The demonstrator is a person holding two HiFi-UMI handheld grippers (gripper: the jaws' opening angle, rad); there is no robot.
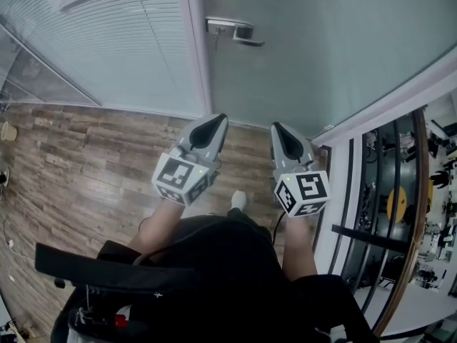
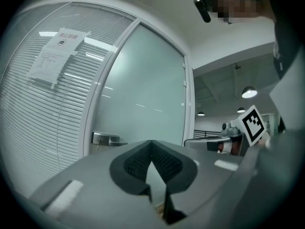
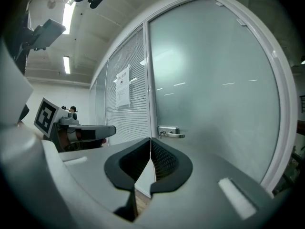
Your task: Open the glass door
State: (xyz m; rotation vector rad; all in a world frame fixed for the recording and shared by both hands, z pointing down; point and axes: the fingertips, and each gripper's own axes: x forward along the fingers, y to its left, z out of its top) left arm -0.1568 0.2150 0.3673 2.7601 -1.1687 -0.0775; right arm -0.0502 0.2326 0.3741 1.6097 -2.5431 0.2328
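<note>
A frosted glass door (image 1: pixel 321 56) in a white frame stands closed ahead, with a metal lever handle (image 1: pixel 235 32) near its left edge. The same handle (image 2: pixel 107 139) shows in the left gripper view and the handle (image 3: pixel 170 133) in the right gripper view. My left gripper (image 1: pixel 213 123) and right gripper (image 1: pixel 280 131) are held side by side, short of the door and below the handle. Both are shut with nothing between their tips, seen as the left gripper (image 2: pixel 151 151) and right gripper (image 3: pixel 150 144) in their own views.
A glass wall with white blinds (image 1: pixel 107 41) and a posted paper notice (image 2: pixel 58 56) runs left of the door. Wood-look flooring (image 1: pixel 78 163) lies below. A black railing (image 1: pixel 371 213) over a lower level stands on the right.
</note>
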